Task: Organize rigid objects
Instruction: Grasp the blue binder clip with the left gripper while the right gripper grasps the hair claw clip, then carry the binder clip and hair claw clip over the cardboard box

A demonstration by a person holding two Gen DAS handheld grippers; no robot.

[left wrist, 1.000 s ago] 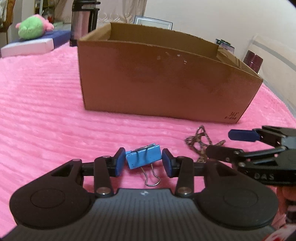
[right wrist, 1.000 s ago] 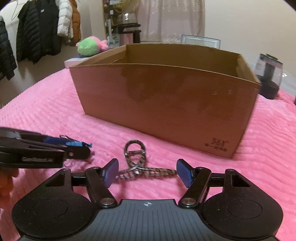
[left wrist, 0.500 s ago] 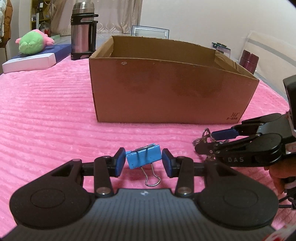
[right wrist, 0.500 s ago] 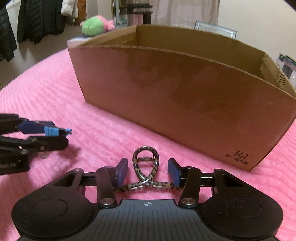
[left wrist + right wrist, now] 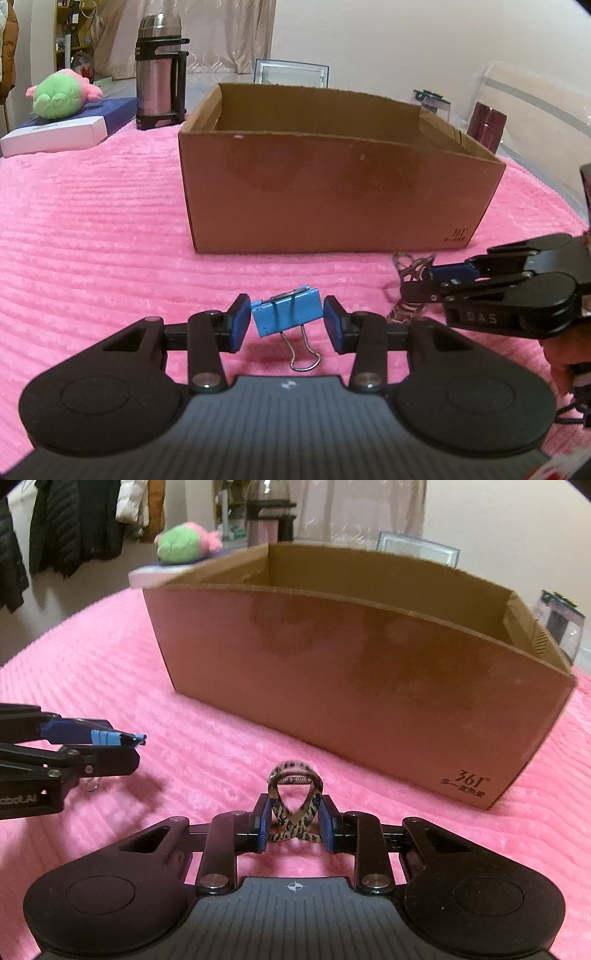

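A blue binder clip (image 5: 286,312) is pinched between the pads of my left gripper (image 5: 284,325), lifted just off the pink blanket, wire handles hanging toward the camera. In the right wrist view my right gripper (image 5: 294,818) is closing on a leopard-patterned hair clip (image 5: 293,767), its pads pressing both sides and the loop standing upright. An open brown cardboard box (image 5: 332,192) sits just beyond both grippers. The right gripper (image 5: 421,280) shows at the right of the left wrist view, and the left gripper (image 5: 129,749) shows at the left of the right wrist view.
A pink ribbed blanket (image 5: 92,229) covers the surface. Behind the box stand a steel thermos (image 5: 159,74), a picture frame (image 5: 291,72) and a dark red cup (image 5: 485,125). A green-pink plush toy (image 5: 59,94) lies on a white box (image 5: 55,136). Jackets (image 5: 55,524) hang at far left.
The right gripper's jaws closed from wide apart onto the hair clip, which now stands upright between the pads. The left gripper drew back a little with the binder clip still gripped.
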